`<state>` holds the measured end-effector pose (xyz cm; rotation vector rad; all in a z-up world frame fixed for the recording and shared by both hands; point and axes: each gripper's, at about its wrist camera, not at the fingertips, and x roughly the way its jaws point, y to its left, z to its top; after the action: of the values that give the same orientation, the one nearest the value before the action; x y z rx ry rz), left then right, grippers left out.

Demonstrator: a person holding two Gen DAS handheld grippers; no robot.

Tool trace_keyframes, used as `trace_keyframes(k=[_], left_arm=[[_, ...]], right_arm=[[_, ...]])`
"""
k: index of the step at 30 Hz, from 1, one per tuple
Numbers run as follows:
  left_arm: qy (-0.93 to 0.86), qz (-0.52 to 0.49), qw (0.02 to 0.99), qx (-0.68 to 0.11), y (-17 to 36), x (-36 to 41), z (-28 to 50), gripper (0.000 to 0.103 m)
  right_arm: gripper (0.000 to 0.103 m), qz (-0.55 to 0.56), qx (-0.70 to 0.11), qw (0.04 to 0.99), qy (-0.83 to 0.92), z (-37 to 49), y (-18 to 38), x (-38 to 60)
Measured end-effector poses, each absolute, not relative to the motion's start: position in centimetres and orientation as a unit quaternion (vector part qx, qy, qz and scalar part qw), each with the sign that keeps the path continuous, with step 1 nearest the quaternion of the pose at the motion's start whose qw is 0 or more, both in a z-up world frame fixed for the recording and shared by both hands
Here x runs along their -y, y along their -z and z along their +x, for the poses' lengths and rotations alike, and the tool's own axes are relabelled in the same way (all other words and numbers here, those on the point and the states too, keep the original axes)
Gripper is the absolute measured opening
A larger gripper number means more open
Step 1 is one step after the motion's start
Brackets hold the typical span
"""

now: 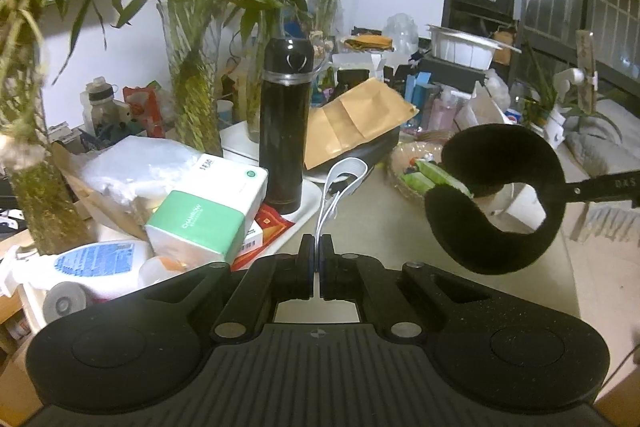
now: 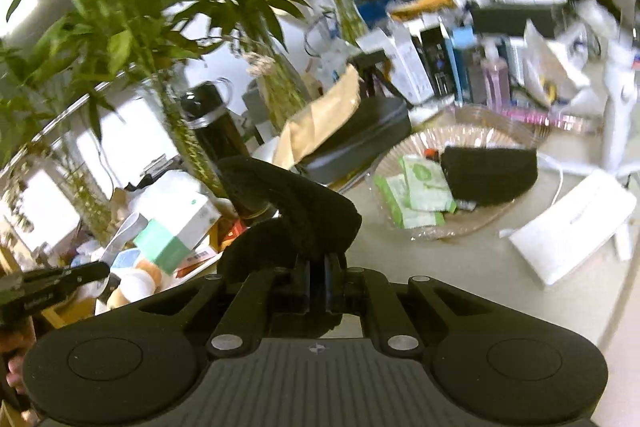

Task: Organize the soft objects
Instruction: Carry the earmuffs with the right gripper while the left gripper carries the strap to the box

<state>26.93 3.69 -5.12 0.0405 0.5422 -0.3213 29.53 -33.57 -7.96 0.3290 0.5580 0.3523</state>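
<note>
My left gripper (image 1: 317, 259) is shut on a white hair band (image 1: 340, 187) whose loop stands up in front of the jaws, above the beige table. My right gripper (image 2: 318, 267) is shut on black fuzzy earmuffs (image 2: 296, 203) and holds them in the air. In the left wrist view the earmuffs (image 1: 496, 199) hang at the right from the right gripper's fingers (image 1: 600, 187). A clear shallow basket (image 2: 456, 227) on the table holds green wet-wipe packs (image 2: 420, 187) and a black soft pouch (image 2: 490, 175). The left gripper's fingers (image 2: 60, 281) show at the left edge of the right wrist view.
A black thermos (image 1: 285, 123) stands on a white tray (image 1: 304, 207) beside a green-and-white tissue box (image 1: 208, 207) and a lotion bottle (image 1: 88, 263). Glass vases of bamboo (image 1: 192, 79) stand behind. A brown envelope (image 1: 356, 119) lies on a dark case. A white box (image 2: 572, 227) lies at right.
</note>
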Motion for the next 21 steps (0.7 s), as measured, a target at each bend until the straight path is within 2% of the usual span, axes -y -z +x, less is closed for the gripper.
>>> trace_keyframes(k=[12, 21], left_arm=[[0.138, 0.002, 0.956, -0.259, 1.4, -5.2, 22.4, 0.003], [0.183, 0.059, 0.954, -0.231, -3.2, -3.7, 15.7, 0.003]], right_arm=[[0.009, 0.113, -0.222, 0.95, -0.186, 21.5, 3.6, 33.5], [0.009, 0.091, -0.182, 0.96, -0.192, 15.0, -1.7, 34.9]])
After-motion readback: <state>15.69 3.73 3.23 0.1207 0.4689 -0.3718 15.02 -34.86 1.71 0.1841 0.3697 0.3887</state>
